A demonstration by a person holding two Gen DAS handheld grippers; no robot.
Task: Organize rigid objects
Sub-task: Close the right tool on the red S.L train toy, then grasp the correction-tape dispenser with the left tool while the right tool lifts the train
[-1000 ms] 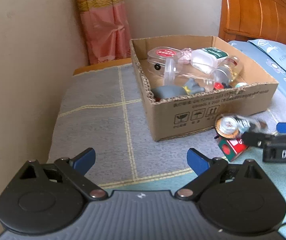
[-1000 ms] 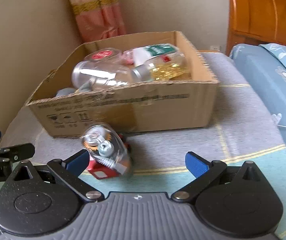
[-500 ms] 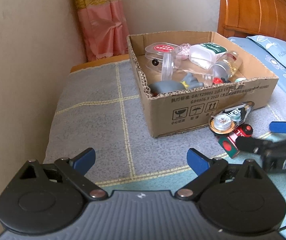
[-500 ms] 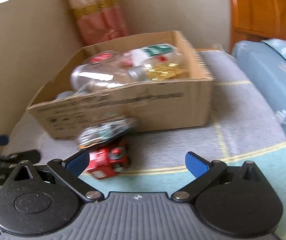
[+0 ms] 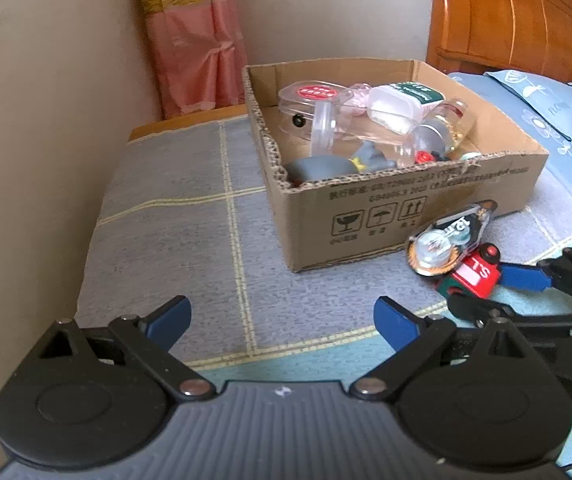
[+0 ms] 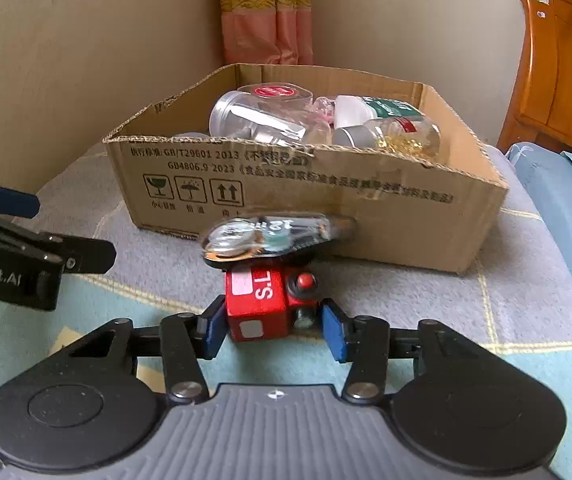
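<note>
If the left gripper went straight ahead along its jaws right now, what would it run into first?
Likely the grey checked blanket ahead of the open left gripper; the cardboard box sits off to the right of that line, though depth is uncertain.

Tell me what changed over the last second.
The right hand-held gripper moved in and its jaws have just been closing around the red toy block. The clear tape dispenser tipped over onto the block. The left hand-held gripper stayed open; cardboard box unmoved.
</note>
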